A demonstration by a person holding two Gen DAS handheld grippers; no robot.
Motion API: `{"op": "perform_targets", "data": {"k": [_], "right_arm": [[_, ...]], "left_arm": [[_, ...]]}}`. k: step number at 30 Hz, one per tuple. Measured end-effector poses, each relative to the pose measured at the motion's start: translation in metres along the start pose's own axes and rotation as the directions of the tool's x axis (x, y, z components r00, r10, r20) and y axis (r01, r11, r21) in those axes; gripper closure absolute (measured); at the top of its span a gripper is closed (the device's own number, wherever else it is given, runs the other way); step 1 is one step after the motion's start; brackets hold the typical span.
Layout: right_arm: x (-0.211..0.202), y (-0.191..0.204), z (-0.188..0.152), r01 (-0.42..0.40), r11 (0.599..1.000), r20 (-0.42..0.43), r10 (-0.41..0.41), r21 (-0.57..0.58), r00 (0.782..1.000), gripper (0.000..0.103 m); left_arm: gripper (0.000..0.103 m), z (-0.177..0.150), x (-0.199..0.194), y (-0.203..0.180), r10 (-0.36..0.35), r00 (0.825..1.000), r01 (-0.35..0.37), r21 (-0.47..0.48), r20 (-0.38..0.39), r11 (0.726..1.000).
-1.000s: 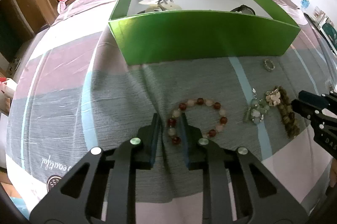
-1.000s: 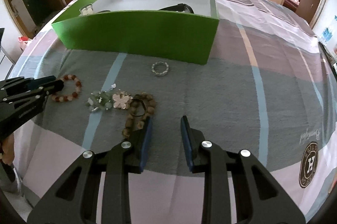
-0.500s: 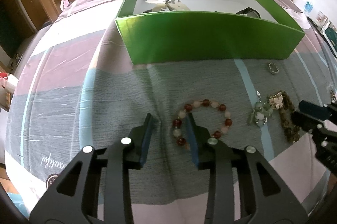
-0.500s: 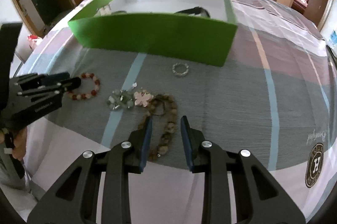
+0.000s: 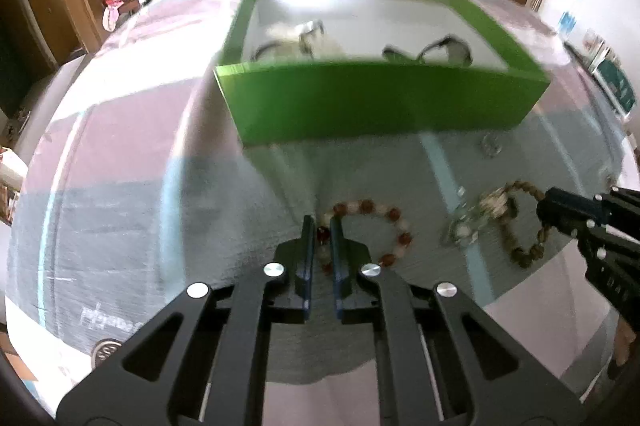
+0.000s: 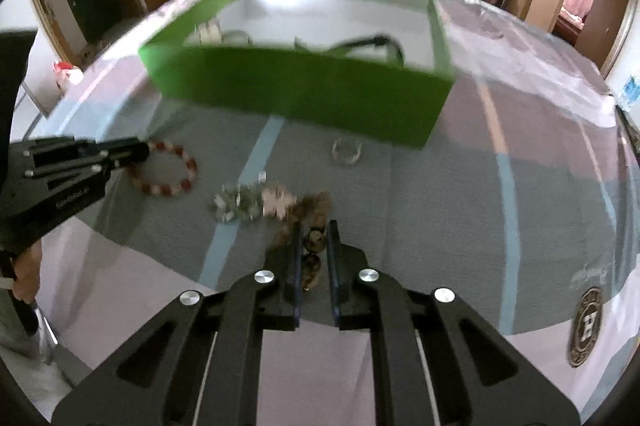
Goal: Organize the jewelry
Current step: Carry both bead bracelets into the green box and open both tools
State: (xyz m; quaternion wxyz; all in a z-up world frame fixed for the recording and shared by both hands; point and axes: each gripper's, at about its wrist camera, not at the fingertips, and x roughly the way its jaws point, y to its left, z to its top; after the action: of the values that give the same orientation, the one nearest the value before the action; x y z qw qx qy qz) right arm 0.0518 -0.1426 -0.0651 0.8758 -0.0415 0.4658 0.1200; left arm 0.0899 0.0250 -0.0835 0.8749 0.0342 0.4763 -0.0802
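Left tool (image 5: 321, 226): jaws closed on the near-left arc of the red and white bead bracelet (image 5: 394, 216), a dark red bead pinched between the pads.
Right tool (image 6: 313, 230): jaws closing on the brown bead strand (image 6: 316, 206), two beads already between the pads and seemingly nipped.
Red and white bead bracelet: most of the loop lies on the bench cloth (image 5: 224, 238) just ahead and right of the left tool; light, floppy, round beads likely to roll in the grip (so hold across one bead and the cord, not between beads).
Brown bead strand: bunched just ahead of the right tool; limp and longer, so it should dangle and swing when raised.
Green and pink charm cluster (image 6: 240, 206): touching the brown strand on its left; may snag and drag along.
Small ring (image 6: 346, 152): farther ahead of the right tool, near the box wall; tiny, hard, slippery.
Green box (image 6: 304, 94): beyond both tools, open-topped, some pieces already inside (blurred).
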Motion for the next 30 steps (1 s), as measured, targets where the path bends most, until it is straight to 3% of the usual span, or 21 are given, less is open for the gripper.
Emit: {"op": "perform_targets", "data": {"k": [8,13,17,23,29,30], "right_arm": [[-0.043,0.006,0.032,0.034,0.998,0.134,-0.027,-0.052,0.991,0.092],[-0.019,0.0,0.023,0.011,1.0,0.059,-0.01,-0.027,0.998,0.091],[0.007,-0.004,0.012,0.0,1.0,-0.012,0.0,0.01,1.0,0.091],[0.028,-0.018,-0.001,0.011,0.998,-0.073,-0.006,0.068,0.997,0.091],[0.034,-0.019,-0.009,0.008,0.998,-0.095,-0.001,0.069,0.995,0.086],[0.034,-0.018,-0.009,0.01,0.998,-0.096,-0.003,0.065,0.995,0.086]], "left_arm": [[0.102,0.021,-0.042,-0.003,-0.036,0.993,0.032,0.03,0.115,0.999],[0.089,0.009,-0.017,-0.009,-0.044,0.999,0.043,0.051,0.029,0.998],[0.069,-0.003,0.013,-0.014,-0.054,0.997,0.057,0.05,-0.063,0.997],[0.053,-0.008,0.018,-0.029,-0.077,0.995,0.083,0.094,-0.066,0.992],[0.052,-0.01,0.02,-0.043,-0.059,0.995,0.069,0.139,-0.075,0.988],[0.062,-0.011,0.021,-0.046,-0.053,0.995,0.064,0.147,-0.079,0.987]]}}
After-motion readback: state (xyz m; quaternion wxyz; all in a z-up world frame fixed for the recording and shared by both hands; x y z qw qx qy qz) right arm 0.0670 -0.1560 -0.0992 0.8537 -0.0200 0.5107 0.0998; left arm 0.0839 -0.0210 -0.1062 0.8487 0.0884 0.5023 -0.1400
